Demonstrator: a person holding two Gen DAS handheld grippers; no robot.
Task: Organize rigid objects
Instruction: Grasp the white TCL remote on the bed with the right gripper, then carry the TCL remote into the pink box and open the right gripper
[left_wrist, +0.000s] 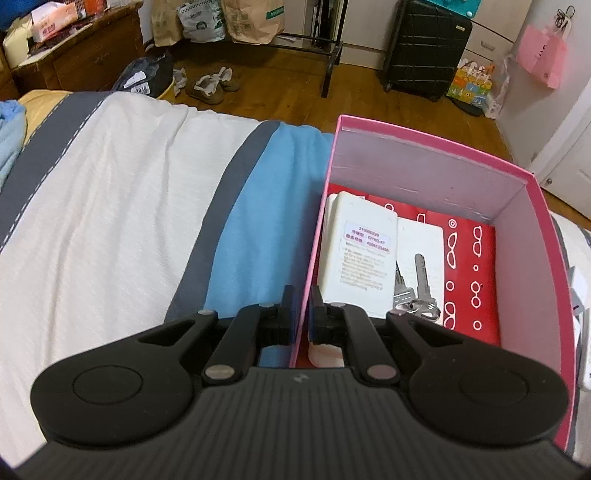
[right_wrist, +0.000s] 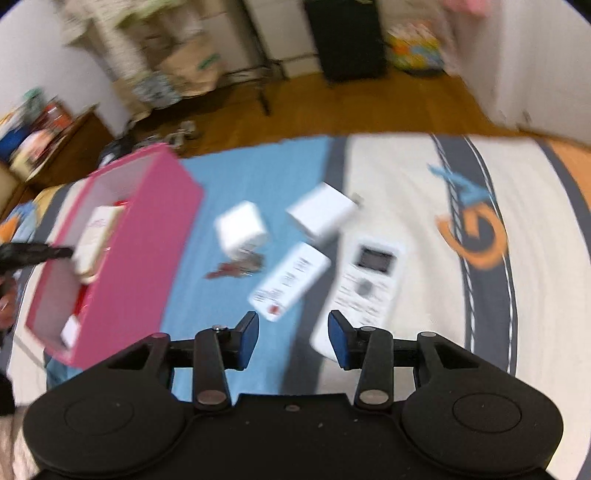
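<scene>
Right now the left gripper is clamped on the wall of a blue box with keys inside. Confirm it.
Wrong colour only: the box is pink, as the left wrist view shows. The left gripper is clamped on its wall, and keys lie inside.

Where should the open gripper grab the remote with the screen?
Probably across the remote's narrow middle, coming from above. It lies flat and long on the bed, so its two long sides suit the right gripper's open jaws better than its ends.
</scene>
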